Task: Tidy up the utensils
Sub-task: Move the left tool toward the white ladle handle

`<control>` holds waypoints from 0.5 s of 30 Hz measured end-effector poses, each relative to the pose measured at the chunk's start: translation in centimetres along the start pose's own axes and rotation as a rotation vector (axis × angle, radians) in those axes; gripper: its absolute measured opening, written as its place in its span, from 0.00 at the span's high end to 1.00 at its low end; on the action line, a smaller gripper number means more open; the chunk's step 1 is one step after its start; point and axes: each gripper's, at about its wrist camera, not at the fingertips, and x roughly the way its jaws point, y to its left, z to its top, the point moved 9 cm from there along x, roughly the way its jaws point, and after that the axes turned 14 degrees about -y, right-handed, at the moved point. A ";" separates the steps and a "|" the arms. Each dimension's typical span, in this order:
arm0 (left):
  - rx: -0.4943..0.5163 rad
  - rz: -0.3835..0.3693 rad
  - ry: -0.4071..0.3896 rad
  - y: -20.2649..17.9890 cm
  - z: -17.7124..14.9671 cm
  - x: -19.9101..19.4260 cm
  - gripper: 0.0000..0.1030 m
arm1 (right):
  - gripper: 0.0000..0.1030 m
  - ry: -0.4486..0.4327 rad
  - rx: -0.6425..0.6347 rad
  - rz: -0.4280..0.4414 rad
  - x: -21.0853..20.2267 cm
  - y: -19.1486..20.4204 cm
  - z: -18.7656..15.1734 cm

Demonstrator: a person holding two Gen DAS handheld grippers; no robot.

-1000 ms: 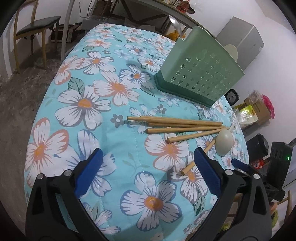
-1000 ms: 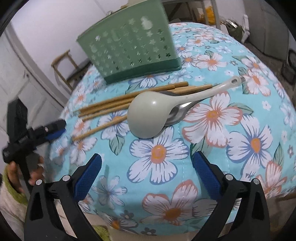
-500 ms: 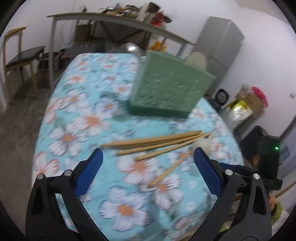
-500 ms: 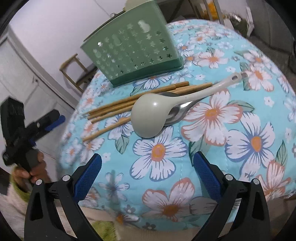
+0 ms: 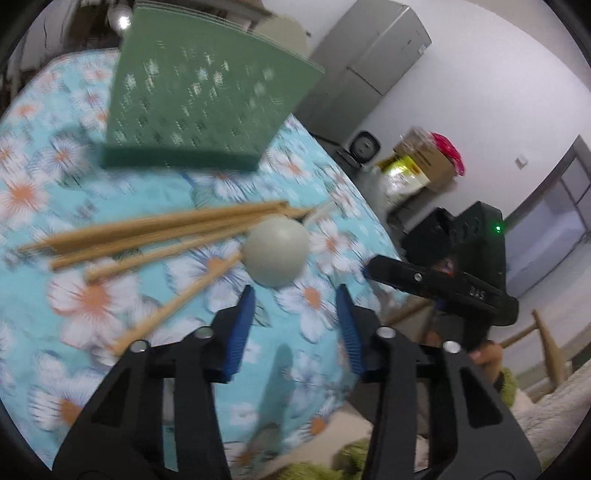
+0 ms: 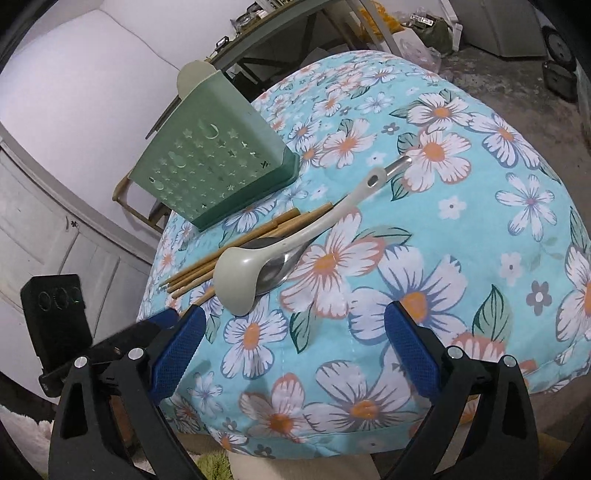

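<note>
A pale grey-green spoon (image 6: 280, 247) lies bowl down over a metal spoon (image 6: 275, 271) on the floral tablecloth (image 6: 443, 258). Several wooden chopsticks (image 6: 236, 243) lie beside them. Behind them stands a green perforated utensil holder (image 6: 210, 170). In the left wrist view my left gripper (image 5: 294, 299) hovers just short of the pale spoon's bowl (image 5: 275, 256), right of the chopsticks (image 5: 147, 236) and in front of the holder (image 5: 207, 96). Its jaws are closing with nothing between them. My right gripper (image 6: 293, 325) stands open and empty near the table's front edge, a little short of the spoons.
The other gripper's black body (image 5: 436, 284) shows at the table's right edge, held by a hand. A grey fridge (image 5: 369, 62) and boxes (image 5: 424, 162) stand beyond the table. A wooden chair (image 6: 125, 192) is behind the holder, and a long bench (image 6: 295, 22) at the back.
The left gripper has swung right and come closer to the pale spoon, and its jaws have narrowed. The right gripper has rolled and shifted, still open.
</note>
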 end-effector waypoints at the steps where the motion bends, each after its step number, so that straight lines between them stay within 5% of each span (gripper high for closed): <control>1: -0.024 -0.012 0.015 0.0 -0.3 0.4 0.64 | 0.08 0.002 0.000 0.000 0.1 -0.1 -0.1; 8: -0.170 -0.015 0.088 1.7 -2.2 3.2 0.64 | 0.08 0.008 0.002 0.005 0.5 -0.1 -0.1; 15: -0.138 -0.005 0.038 2.0 -1.2 4.2 0.59 | 0.08 0.003 0.007 0.004 0.7 -0.2 -0.2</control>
